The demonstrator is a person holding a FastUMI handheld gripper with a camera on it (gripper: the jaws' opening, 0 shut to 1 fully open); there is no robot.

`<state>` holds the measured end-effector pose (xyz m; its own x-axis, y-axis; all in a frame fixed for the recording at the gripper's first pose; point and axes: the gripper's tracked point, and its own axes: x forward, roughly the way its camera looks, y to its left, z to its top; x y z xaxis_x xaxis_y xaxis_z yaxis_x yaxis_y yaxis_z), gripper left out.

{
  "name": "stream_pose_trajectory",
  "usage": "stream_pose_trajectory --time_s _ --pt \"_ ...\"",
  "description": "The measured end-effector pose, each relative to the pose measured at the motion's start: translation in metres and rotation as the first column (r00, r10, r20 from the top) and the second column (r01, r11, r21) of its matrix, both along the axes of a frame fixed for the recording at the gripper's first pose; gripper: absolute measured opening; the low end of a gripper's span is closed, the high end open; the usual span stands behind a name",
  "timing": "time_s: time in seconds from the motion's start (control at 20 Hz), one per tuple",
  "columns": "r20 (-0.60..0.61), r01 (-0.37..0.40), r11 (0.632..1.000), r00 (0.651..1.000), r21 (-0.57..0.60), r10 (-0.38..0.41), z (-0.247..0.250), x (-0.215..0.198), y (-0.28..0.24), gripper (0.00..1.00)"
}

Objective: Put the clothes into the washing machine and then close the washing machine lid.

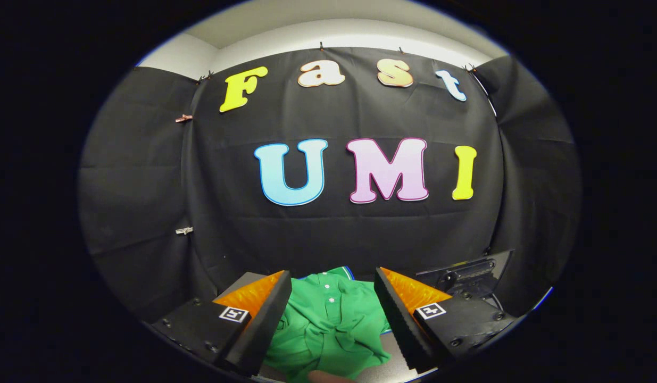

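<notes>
While the tongs gape wide, gripping nothing, a green shirt lies between their fingers.

Green shirt on a grey surface

A crumpled green polo shirt lies on a pale grey surface, its buttoned placket up; the gripper holds its fingers spread either side above it.
</notes>
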<state>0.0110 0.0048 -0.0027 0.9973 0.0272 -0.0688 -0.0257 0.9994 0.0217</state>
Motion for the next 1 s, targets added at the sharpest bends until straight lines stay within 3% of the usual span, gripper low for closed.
stream_pose_trajectory --time_s 0.6,1.0 --pt "-0.012 -0.065 0.997 0.998 -0.031 0.064 -0.011 -0.006 0.019 0.98" --pt "-0.054 -0.050 0.998 0.997 -0.037 0.048 -0.023 0.005 0.005 0.98"
